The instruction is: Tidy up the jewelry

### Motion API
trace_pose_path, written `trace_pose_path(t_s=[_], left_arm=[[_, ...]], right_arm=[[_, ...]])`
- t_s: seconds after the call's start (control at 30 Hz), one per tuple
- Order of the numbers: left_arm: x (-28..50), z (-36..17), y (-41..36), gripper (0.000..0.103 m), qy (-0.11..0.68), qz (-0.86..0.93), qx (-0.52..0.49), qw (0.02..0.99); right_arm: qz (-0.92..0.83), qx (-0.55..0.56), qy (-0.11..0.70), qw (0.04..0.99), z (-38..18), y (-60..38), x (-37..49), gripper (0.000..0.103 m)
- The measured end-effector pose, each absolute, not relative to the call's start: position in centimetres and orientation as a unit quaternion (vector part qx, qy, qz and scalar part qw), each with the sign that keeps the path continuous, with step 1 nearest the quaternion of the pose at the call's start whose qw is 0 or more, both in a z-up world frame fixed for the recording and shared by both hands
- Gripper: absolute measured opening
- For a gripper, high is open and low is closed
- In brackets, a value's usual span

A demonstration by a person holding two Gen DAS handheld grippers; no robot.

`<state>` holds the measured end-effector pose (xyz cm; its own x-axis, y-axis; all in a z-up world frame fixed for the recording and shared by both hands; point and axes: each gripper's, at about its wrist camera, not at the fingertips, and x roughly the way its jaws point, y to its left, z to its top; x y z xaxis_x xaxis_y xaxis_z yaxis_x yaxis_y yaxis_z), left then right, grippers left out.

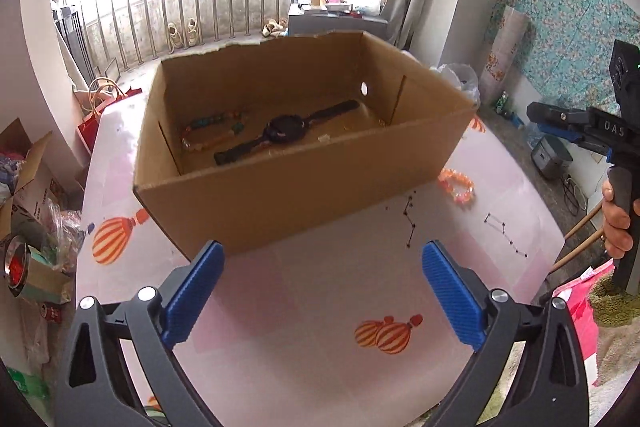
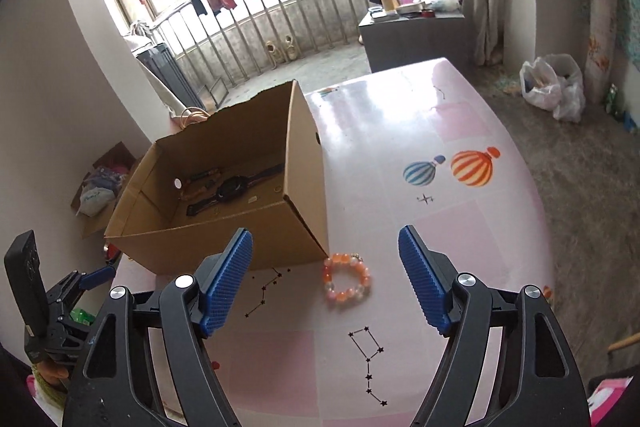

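Both tools, left (image 1: pixel 322 297) and right (image 2: pixel 326 277), gape empty; orange bracelet (image 2: pixel 346 279) beside box (image 2: pixel 256 247).

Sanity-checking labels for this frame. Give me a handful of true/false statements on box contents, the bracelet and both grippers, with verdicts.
1. The black watch lies inside the cardboard box. True.
2. The orange bead bracelet is in the box. False: it lies on the table, just outside the box's near corner.
3. The right gripper is shut on the bracelet. False: its jaws are wide apart and hold nothing.
4. The left gripper is open and empty. True.
5. The box also holds a beaded strand beside the watch. True.
6. The box lid is closed. False: the top is open.
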<state>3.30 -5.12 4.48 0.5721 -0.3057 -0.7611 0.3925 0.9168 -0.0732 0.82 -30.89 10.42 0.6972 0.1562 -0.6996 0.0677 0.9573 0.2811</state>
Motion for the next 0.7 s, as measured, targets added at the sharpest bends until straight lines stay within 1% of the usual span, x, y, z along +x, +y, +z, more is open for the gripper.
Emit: trace_pose_path(t_s=[0.1,0.13,0.17,0.23,0.27,0.3,0.37,0.53,0.63,0.67,0.7], left_arm=[[3.1,1.5,-6.4,0.097,0.445,-0.178,0.076,0.874],[3.1,0.5,-6.9,0.097,0.454,-0.175,0.081,0.870],[3.1,-0.4,-7.3,0.097,0.460,-0.174,0.084,0.867],[3.4,-1.8,-8.2,0.097,0.473,-0.168,0.092,0.860],[3.6,-2.3,-8.6,0.097,0.478,-0.165,0.096,0.857],[3.9,-2.8,-9.0,0.097,0.483,-0.161,0.100,0.855],[4.4,-3.4,-9.6,0.097,0.492,-0.148,0.103,0.852],[5.1,-3.9,-9.9,0.097,0.497,-0.141,0.087,0.852],[5.1,-3.9,-9.9,0.097,0.491,-0.134,0.082,0.857],[5.1,-3.9,-9.9,0.097,0.490,-0.134,0.080,0.858],[4.9,-3.9,-9.9,0.097,0.489,-0.133,0.079,0.858]], right_arm=[[0.012,0.152,0.407,0.900,8.0,-31.5,1.0,0.070],[0.007,0.148,0.414,0.898,7.3,-31.6,1.2,0.067],[0.008,0.143,0.422,0.895,6.5,-31.7,1.5,0.060],[0.002,0.137,0.441,0.887,5.0,-31.6,2.2,0.054],[0.001,0.133,0.451,0.882,4.3,-31.6,2.5,0.048],[0.004,0.130,0.460,0.878,3.7,-31.5,2.8,0.045],[0.008,0.120,0.470,0.874,2.8,-31.1,3.4,0.044],[0.010,0.076,0.485,0.871,1.6,-29.8,4.7,0.034],[0.005,0.052,0.495,0.867,0.8,-29.3,5.1,0.023],[0.006,0.049,0.500,0.865,0.6,-29.2,5.2,0.012],[0.009,0.049,0.503,0.863,0.5,-29.1,5.0,0.010]])
